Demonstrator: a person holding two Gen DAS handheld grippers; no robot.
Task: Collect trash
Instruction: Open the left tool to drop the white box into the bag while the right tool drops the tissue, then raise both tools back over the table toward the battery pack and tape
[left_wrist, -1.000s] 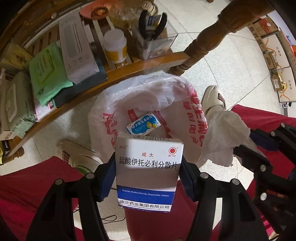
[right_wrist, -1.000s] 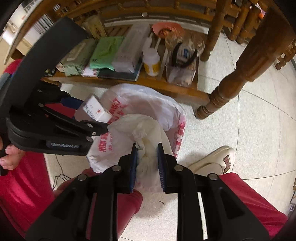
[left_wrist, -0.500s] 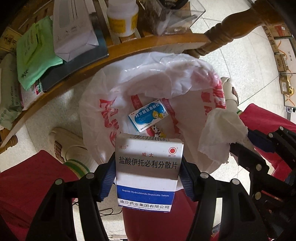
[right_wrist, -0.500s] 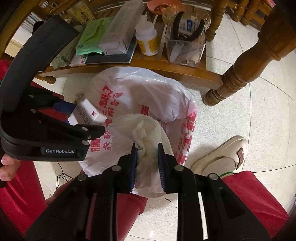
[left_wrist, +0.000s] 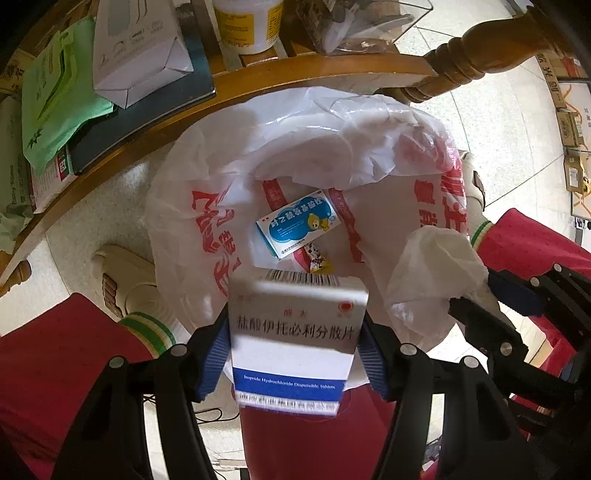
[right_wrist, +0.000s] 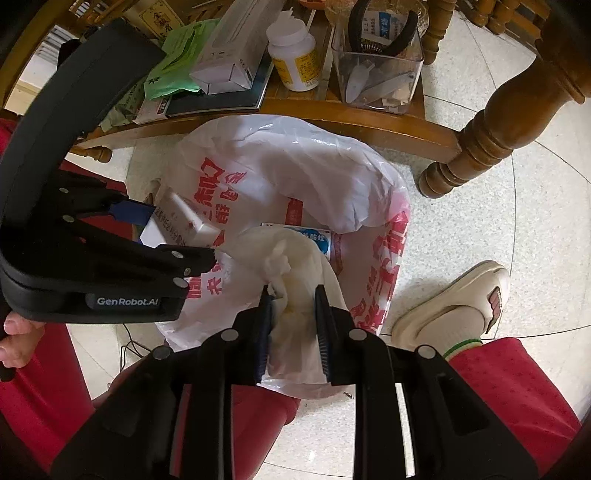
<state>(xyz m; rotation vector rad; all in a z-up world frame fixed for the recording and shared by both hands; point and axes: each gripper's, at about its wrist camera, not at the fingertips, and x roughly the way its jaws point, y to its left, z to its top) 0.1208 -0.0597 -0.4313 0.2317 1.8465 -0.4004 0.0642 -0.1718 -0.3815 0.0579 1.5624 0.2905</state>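
The left hand-held gripper (left_wrist: 295, 343) points steeply down over a white plastic bag (left_wrist: 258, 155) printed with red characters, which stands open on the speckled floor (right_wrist: 480, 206). Between its blue-padded fingers (left_wrist: 214, 362) sits a white medicine box (left_wrist: 295, 332) with a blue band and dark Chinese lettering; the box looks blurred. Its jaws are opening, with the box between them, and a thin gap shows at each side of the box, so the pads no longer seem to press on it. The box is above the near edge of the bag's mouth.

The right hand-held gripper (right_wrist: 293, 325) also points down at the bag. A crumpled white tissue (right_wrist: 295, 291) bulges between its two fingers (right_wrist: 264, 332), with a yellowish stain near the pads. Its jaws are opening too, standing only a little apart, and the tissue fills the space and touches both pads. The tissue hangs over the bag's near rim, just beside the medicine box.

Inside the bag lies a small blue-and-white medicine carton (left_wrist: 299, 223) with a cartoon figure on it, and just beside it a little printed wrapper (left_wrist: 317, 258).

Behind the bag runs a low wooden shelf (right_wrist: 351, 110) with a turned leg (right_wrist: 491, 125). It carries a white pill bottle (right_wrist: 295, 59) with a yellow label, a clear plastic container (right_wrist: 376, 70) holding black pliers, a long white carton (right_wrist: 229, 55) and a green packet (right_wrist: 173, 62).

Red trouser legs (right_wrist: 517, 398) and cream slippers (right_wrist: 450, 299) flank the bag.
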